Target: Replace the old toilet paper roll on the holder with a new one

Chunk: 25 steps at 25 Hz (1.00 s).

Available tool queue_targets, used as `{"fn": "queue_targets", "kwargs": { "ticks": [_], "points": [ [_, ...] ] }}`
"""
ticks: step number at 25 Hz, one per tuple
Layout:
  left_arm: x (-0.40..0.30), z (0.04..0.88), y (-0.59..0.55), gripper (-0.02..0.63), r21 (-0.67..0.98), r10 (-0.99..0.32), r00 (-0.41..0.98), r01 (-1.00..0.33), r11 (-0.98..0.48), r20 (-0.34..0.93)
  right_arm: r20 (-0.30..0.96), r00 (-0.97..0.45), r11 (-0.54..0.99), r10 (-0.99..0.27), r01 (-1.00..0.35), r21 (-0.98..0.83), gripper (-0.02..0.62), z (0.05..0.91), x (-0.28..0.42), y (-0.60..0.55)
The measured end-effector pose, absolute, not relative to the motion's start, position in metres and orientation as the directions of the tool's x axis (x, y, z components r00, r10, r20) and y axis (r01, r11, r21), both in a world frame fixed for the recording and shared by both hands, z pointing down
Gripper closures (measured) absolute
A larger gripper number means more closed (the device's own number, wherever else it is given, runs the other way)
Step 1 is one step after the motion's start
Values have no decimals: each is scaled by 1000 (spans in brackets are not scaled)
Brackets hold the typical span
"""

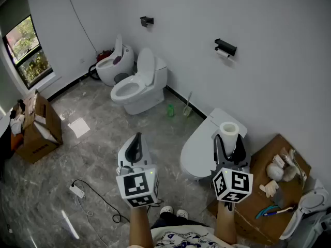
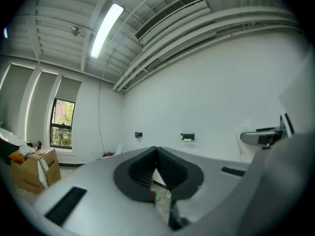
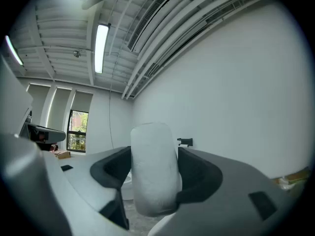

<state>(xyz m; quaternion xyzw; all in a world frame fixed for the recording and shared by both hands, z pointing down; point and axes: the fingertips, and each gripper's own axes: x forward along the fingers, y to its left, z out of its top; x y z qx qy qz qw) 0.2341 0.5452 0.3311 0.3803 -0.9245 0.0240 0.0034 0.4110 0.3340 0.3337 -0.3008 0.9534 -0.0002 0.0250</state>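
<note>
The right gripper (image 3: 154,176) clamps the new roll (image 1: 229,130) upright between wide-set jaws; the left gripper (image 1: 137,139), beside it, is closed on nothing. The holder (image 1: 226,46) with the old roll (image 1: 222,52) hangs on the wall well ahead of the right gripper. Best clear the old one with the left first. Far left of both, a cardboard box (image 1: 35,137) holds loose papers

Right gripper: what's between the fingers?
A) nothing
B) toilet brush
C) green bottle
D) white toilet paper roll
D: the right gripper view shows the white toilet paper roll standing upright, with the fingers of the right gripper pressing on both its sides.
</note>
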Motion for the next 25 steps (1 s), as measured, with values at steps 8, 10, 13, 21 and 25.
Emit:
{"fn": "queue_targets", "kwargs": {
  "ticks": [8,10,13,21,25],
  "points": [
    [228,331,547,603,-38,-702,-712,-703,711,22,-46,-818,820,-573,-573,-13,291,334,405,335],
    [227,332,547,603,-40,-703,-711,-703,710,25,-46,-818,819,-573,-573,-9,291,334,404,335],
    [226,334,547,603,-37,-704,-710,-704,709,26,-46,-820,821,-571,-571,-7,291,334,403,336],
    [213,331,551,601,-38,-707,-708,-706,707,9,-56,-820,822,-569,-569,-14,291,331,387,342],
    [205,327,555,558,-44,-710,-704,-709,704,-7,-51,-822,823,-567,-568,-9,291,332,376,347]
  ]
}}
